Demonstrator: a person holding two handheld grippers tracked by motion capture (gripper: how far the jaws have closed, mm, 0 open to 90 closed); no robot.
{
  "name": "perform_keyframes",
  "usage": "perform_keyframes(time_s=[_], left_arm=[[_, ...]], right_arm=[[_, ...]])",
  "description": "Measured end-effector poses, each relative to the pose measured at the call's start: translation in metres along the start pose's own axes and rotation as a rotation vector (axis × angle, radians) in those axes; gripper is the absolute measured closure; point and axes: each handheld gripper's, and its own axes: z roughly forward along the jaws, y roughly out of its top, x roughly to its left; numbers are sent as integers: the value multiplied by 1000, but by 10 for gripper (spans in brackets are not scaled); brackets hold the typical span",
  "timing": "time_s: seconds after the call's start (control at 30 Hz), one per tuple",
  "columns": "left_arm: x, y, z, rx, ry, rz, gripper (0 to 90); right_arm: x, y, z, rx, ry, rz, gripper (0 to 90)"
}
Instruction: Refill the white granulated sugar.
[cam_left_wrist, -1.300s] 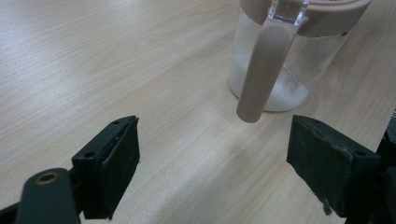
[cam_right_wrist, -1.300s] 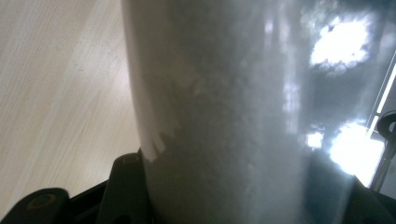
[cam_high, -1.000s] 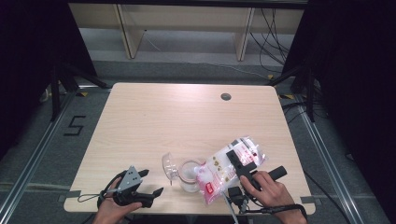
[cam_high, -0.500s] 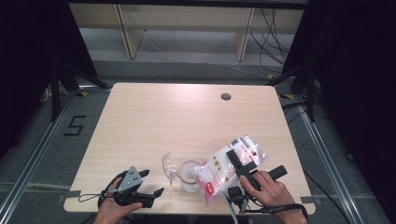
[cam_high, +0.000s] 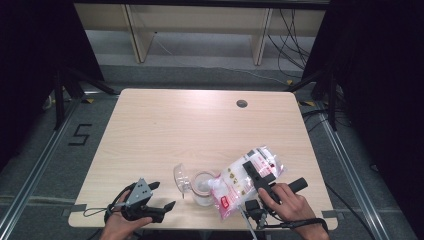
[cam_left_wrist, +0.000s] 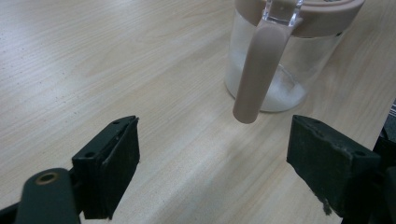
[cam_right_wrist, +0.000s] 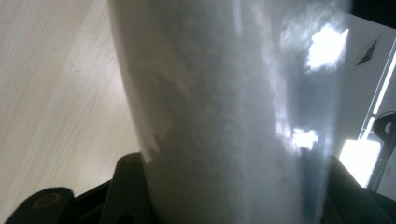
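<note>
High view: the right hand-held gripper (cam_high: 256, 172) pinches a clear bag of white powder (cam_high: 245, 182), tilted with its low corner over the open glass jar (cam_high: 202, 187) at its 9 o'clock; its jaws have just been closing on the bag. The jar (pink rim, some white powder inside) stands near the worktop's (cam_high: 190, 130) front edge. At the jar's 8 o'clock, the left hand-held gripper (cam_high: 162, 195) hangs spread and empty.
</note>
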Motion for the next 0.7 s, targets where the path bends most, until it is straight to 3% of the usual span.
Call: perform_keyframes(time_s=[0.07,0.13,0.23,0.27,0.37,0.43,0.47,0.53,0.7], left_arm=[[0,0,0,-1,0,-3,167],[0,0,0,-1,1,-2,168],[-1,0,0,2,1,-14,168],[-2,-1,0,1,2,-28,168],[0,0,0,2,1,1,168],[0,0,0,1,1,-2,168],[0,0,0,2,1,-1,168],[0,0,0,1,1,-1,168],[0,0,0,1,1,-3,168]], right_arm=[[0,0,0,-2,1,5,553],[2,1,-1,5,7,40,555],[1,2,-1,-5,6,51,557],[-1,3,-2,-3,12,33,558],[0,6,-3,-7,1,60,559],[-3,6,-2,-24,-2,23,560],[-1,7,-3,-8,10,58,560],[-2,7,-3,-13,9,38,561],[-2,8,-2,-16,9,43,563]])
